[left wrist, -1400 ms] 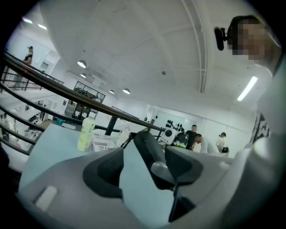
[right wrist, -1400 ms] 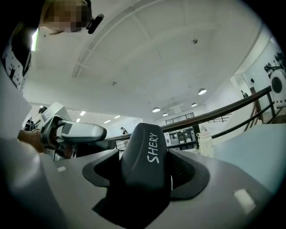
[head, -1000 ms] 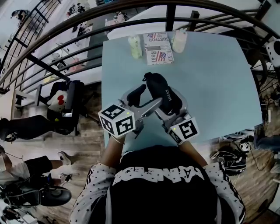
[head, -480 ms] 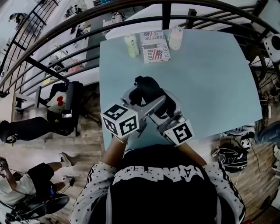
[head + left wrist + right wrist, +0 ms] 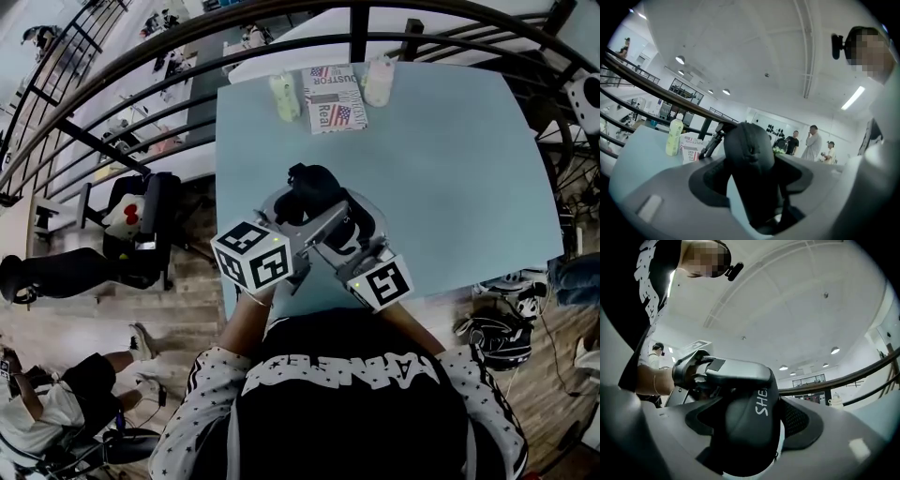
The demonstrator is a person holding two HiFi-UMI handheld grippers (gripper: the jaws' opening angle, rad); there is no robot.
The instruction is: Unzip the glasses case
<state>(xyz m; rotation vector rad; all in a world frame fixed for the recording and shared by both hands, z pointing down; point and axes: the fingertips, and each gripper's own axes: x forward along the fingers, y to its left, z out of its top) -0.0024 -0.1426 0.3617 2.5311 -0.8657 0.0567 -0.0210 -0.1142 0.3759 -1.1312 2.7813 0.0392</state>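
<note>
The black glasses case (image 5: 315, 184) is held over the near part of the light blue table (image 5: 450, 169). My left gripper (image 5: 292, 202) comes in from the left and is shut on the case's narrow rounded end (image 5: 747, 154). My right gripper (image 5: 352, 225) comes in from the right. Its jaws have just been opening a little, and the case's wide body with white lettering (image 5: 752, 423) still fills the space between them, touching both pads. The left gripper's finger (image 5: 726, 373) lies over the top of the case in the right gripper view. The zipper pull is not visible.
At the table's far edge stand two bottles (image 5: 285, 97) (image 5: 378, 82) with a flag-printed box (image 5: 335, 98) between them. A curved black railing (image 5: 187, 56) runs behind the table. Several people (image 5: 813, 143) stand far off in the left gripper view.
Both grippers and the case have shifted a little left and closer to the person. The case's white lettering, seen from above a second ago, is now covered by the grippers.
</note>
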